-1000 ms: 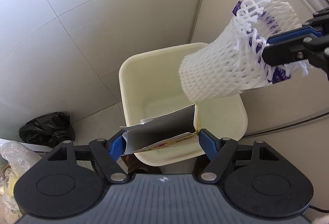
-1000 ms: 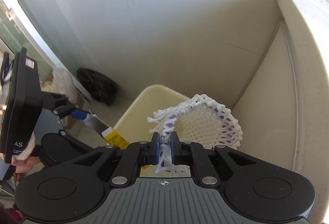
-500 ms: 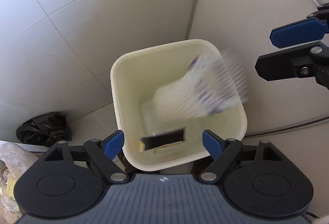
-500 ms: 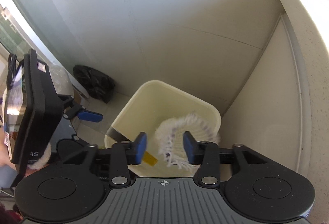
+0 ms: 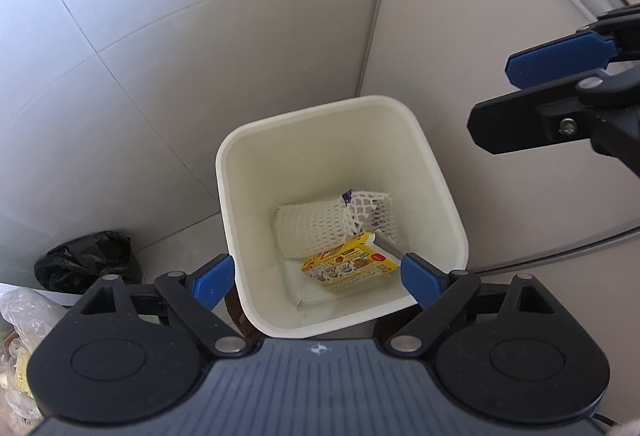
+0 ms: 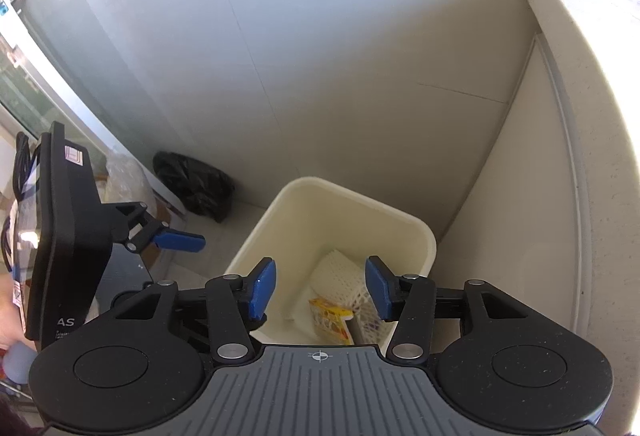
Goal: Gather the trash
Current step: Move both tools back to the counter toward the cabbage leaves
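Left wrist: foam net [image 5: 320, 228] and yellow carton [image 5: 352, 268] in bin [image 5: 340, 108]; left gripper [image 5: 316, 278], right gripper [image 5: 528, 92] just opening, empty. Risk: clipping rim, tipping bin.

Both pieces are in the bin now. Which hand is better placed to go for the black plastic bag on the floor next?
Left, probably: the black bag lies on the left gripper's side of the bin; both jaws, just opened, are empty.

One bin [image 5: 340, 108]; perhaps two discards.
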Motion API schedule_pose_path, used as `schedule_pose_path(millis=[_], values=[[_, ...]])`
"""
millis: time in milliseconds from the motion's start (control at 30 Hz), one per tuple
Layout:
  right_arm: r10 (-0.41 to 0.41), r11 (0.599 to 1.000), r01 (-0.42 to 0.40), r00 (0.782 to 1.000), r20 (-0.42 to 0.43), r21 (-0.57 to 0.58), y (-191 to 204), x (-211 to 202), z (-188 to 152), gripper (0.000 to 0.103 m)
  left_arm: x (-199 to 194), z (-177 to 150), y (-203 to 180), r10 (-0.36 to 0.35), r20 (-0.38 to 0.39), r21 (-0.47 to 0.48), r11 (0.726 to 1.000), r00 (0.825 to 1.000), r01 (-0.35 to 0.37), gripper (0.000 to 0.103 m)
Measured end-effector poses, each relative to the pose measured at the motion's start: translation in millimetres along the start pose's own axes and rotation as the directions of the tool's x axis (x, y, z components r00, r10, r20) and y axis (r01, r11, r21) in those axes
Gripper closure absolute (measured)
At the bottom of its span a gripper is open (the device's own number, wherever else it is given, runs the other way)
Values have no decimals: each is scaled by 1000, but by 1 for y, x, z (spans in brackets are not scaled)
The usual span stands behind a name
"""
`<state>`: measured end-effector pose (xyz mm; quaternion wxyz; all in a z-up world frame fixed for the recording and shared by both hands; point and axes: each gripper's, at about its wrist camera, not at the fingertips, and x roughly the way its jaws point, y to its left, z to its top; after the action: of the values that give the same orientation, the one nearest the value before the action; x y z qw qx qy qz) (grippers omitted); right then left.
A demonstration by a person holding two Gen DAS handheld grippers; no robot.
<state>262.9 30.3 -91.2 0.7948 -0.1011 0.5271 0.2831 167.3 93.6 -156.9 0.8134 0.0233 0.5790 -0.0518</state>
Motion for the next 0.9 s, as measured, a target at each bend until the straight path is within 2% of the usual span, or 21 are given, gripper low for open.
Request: schedule_pose_path(millis=[133, 200, 333, 400, 467, 567, 633, 733, 767, 900], values=[[6, 1000, -6, 1000, 22, 2, 0, -7, -2, 53, -12, 3, -1, -13, 27, 9, 1000, 1000, 13, 13], [-1, 1000, 0, 999, 46, 3, 1, -17, -2, 46, -22, 6, -1, -17, 53, 17, 1000, 998, 16, 10], [-6, 999, 1, 992, 124, 39, -5, -49, 3, 43, -44, 13, -1, -25, 105, 25, 999, 994, 23, 9], [-18, 997, 5, 984, 178, 71, -10, -68, 4, 37, -56, 18, -1, -34, 136, 25, 999, 990, 30, 7], [-31, 992, -2, 966, 258, 127, -17, -91, 5, 33, -68, 22, -1, -47, 167, 24, 999, 985, 44, 5], [7, 980, -75, 938, 347, 182, -27, -119, -1, 24, -88, 30, -4, -75, 212, 29, 997, 975, 70, 2], [-52, 979, -24, 932, 359, 205, -30, -134, -2, 23, -100, 37, -7, -93, 239, 39, 996, 966, 86, 1], [-155, 968, 63, 912, 381, 244, -34, -164, -6, 20, -118, 48, -14, -118, 295, 60, 993, 948, 105, 1], [-200, 960, 98, 895, 399, 261, -35, -177, -10, 16, -123, 52, -17, -129, 314, 67, 991, 941, 113, 1], [-324, 927, 186, 835, 445, 327, -47, -215, -35, 10, -139, 63, -37, -179, 361, 109, 983, 915, 149, 1]])
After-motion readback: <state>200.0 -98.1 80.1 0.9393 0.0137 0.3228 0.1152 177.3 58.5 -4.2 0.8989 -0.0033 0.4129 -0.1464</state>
